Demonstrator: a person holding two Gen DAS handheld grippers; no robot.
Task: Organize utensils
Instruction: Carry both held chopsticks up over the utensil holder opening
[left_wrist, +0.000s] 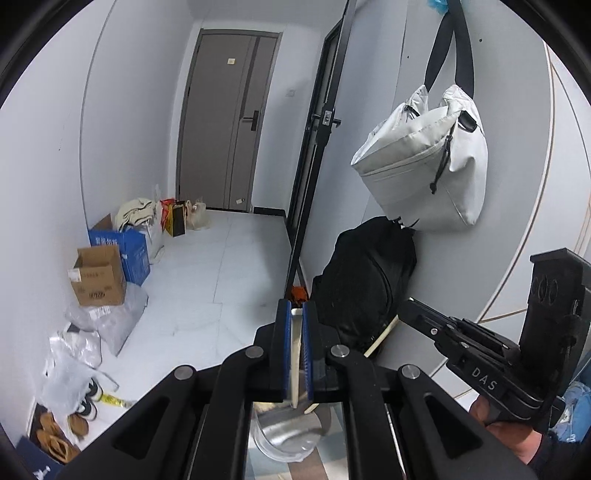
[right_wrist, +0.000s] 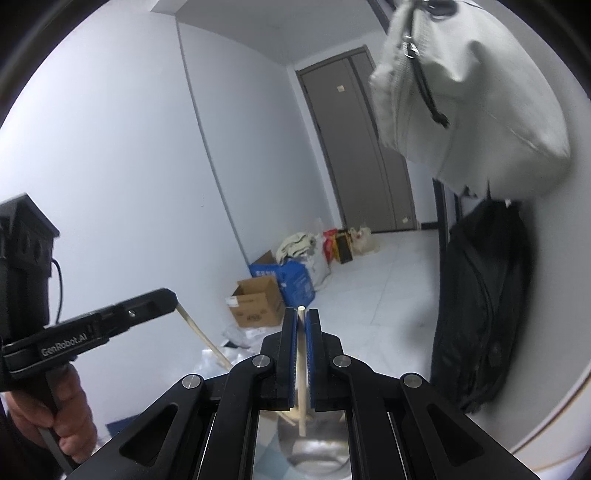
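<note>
- Black left gripper (left_wrist: 296, 317) with blue pads (left_wrist: 283, 343), holding a pale cream chopstick (left_wrist: 294, 354).
- Black right gripper (right_wrist: 302, 321), blue-lined, on a pale wooden chopstick (right_wrist: 301, 365).
- Silvery metal bowl (left_wrist: 288, 432).
- Light grey bag (left_wrist: 424, 166); black backpack (left_wrist: 365, 284).
- Blue box (left_wrist: 135, 254), brown carton (left_wrist: 98, 277).
- Grey-brown door (left_wrist: 229, 122).

Each wrist camera looks forward and slightly down along its own fingers into a hallway. Both views share the grey door (left_wrist: 231, 122) (right_wrist: 364, 147), hanging white bag (left_wrist: 424, 162) (right_wrist: 472, 110) and cardboard box (left_wrist: 98, 275) (right_wrist: 256, 302).
</note>
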